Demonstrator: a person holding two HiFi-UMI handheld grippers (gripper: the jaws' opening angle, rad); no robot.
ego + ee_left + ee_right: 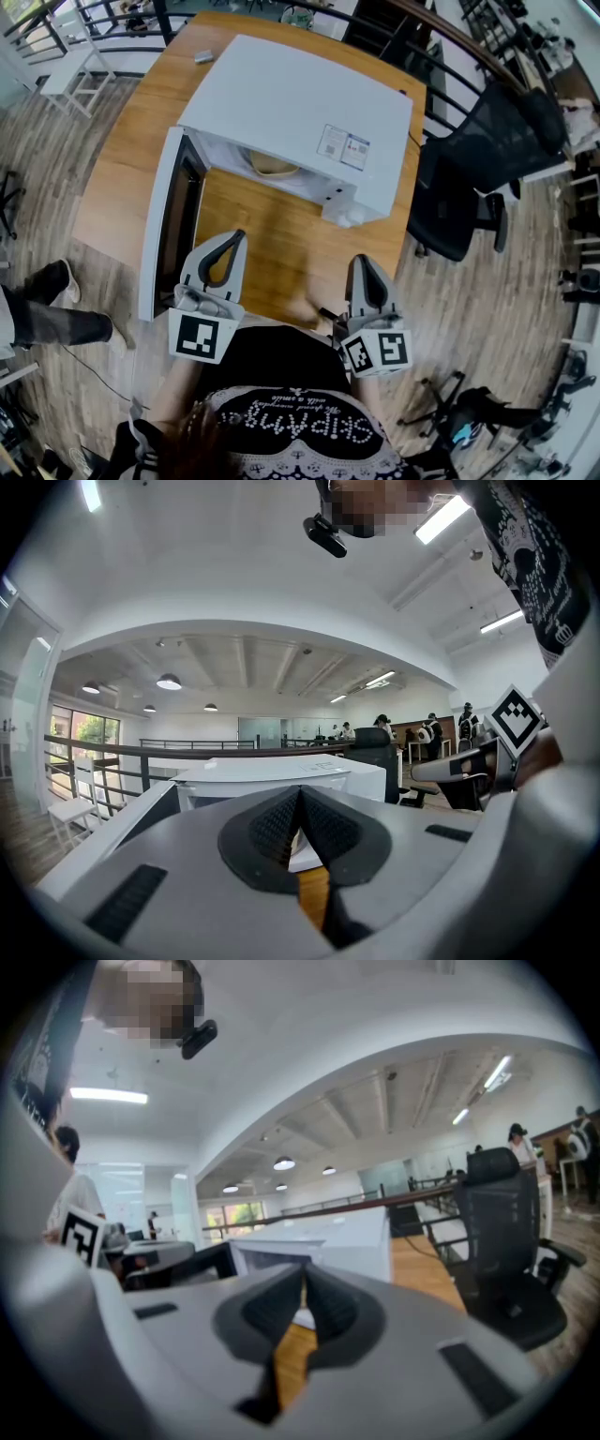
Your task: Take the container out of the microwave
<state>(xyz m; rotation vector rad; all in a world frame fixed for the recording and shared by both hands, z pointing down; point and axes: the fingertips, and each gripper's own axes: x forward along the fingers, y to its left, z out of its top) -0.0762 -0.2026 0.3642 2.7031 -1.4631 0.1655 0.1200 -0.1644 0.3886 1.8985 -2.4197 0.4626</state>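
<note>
A white microwave (pixel 300 112) stands on the wooden table (pixel 272 244), with its door (pixel 169 225) swung open to the left. Inside the cavity I see the rim of a tan container (pixel 272 165); the rest is hidden under the microwave's top. My left gripper (pixel 236 234) is over the table in front of the open door, jaws shut and empty. My right gripper (pixel 361 261) is beside it to the right, also shut with nothing in it. The left gripper view has the shut left gripper (pixel 300 794) facing the microwave (pixel 272 775). The right gripper (pixel 303 1279) faces the microwave (pixel 319 1241) too.
A black office chair (pixel 469 187) stands right of the table. A small grey object (pixel 203 57) lies at the table's far edge. A person's leg (pixel 47 309) is on the floor at left, a white bench (pixel 75 70) at far left, railings behind.
</note>
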